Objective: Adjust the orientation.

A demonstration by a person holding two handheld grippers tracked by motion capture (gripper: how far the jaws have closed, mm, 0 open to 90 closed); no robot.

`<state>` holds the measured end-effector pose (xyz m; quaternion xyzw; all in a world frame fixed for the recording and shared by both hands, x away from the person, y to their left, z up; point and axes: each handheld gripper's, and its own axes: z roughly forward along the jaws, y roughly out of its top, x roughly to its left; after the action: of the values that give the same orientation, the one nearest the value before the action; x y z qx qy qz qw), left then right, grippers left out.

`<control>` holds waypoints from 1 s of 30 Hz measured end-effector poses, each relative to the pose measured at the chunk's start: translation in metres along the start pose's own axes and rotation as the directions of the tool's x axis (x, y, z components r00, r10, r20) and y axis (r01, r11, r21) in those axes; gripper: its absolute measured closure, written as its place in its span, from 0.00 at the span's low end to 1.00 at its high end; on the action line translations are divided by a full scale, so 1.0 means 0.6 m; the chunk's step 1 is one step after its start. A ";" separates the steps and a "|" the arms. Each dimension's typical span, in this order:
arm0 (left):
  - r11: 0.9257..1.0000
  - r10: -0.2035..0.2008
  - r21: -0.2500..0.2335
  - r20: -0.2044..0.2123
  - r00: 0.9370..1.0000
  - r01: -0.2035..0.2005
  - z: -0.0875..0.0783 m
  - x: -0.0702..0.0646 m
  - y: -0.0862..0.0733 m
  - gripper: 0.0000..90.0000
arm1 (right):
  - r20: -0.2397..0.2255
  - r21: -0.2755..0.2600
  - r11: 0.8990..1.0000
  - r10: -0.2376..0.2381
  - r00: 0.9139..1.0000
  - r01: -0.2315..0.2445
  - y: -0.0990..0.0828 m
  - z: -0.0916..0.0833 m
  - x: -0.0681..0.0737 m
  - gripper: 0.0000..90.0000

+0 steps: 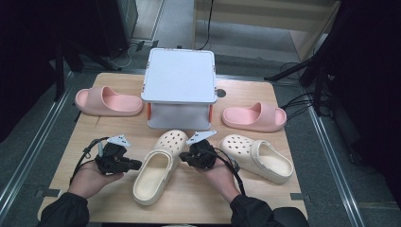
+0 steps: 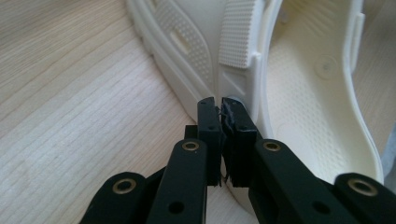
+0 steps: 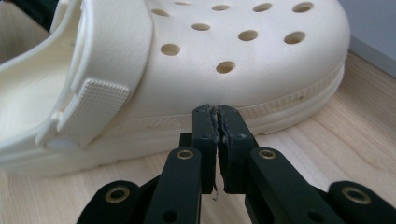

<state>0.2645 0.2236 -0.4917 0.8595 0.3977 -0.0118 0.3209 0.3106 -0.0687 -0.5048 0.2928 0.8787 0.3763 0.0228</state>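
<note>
Both grippers flank one cream perforated foam clog (image 1: 158, 170) lying on my wooden desk (image 1: 94, 137). Left gripper (image 2: 218, 103) has its jaws pressed together on nothing, tips just at the clog's side wall below the strap hinge, its open heel ahead to the right. Right gripper (image 3: 215, 111), jaws likewise closed and empty, points at the sole edge directly ahead, under the holed toe.

Left gripper (image 2: 220, 105) jaws closed, tips against cream clog (image 2: 299, 93).
</note>
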 end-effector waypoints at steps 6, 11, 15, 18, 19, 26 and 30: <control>1.000 0.009 0.000 0.022 1.000 -0.009 0.003 -0.006 -0.001 0.96 | 0.009 -0.011 1.000 0.001 1.000 -0.001 0.008 0.008 -0.006 0.96; 1.000 0.000 0.000 0.047 0.999 0.000 0.006 -0.006 -0.001 0.94 | 0.000 -0.020 0.999 0.036 0.999 -0.036 0.013 0.013 -0.015 0.96; 1.000 -0.001 0.006 0.057 0.998 0.001 0.006 -0.006 -0.001 0.87 | -0.006 0.002 1.000 0.024 1.000 -0.024 0.016 0.008 -0.019 0.92; 1.000 -0.001 0.002 0.005 1.000 0.001 0.000 -0.004 0.002 0.82 | -0.032 -0.001 1.000 0.012 0.999 -0.012 0.020 -0.005 -0.018 0.88; 1.000 -0.001 0.002 0.005 1.000 0.001 0.000 -0.004 0.002 0.81 | -0.044 -0.002 1.000 0.000 0.999 0.000 0.020 -0.012 -0.017 0.87; 0.999 -0.021 -0.042 -0.011 1.000 0.021 -0.016 0.008 0.011 0.60 | -0.070 0.000 0.998 -0.064 0.995 0.064 0.008 -0.060 -0.007 0.79; 0.998 -0.024 -0.062 -0.016 1.000 0.023 -0.020 0.014 0.019 0.51 | -0.076 -0.003 0.998 -0.066 0.995 0.065 -0.003 -0.090 -0.003 0.75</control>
<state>0.2752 0.2308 -0.4784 0.8446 0.4106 0.0040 0.3436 0.2969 -0.1057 -0.4674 0.2494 0.8879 0.3866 0.0020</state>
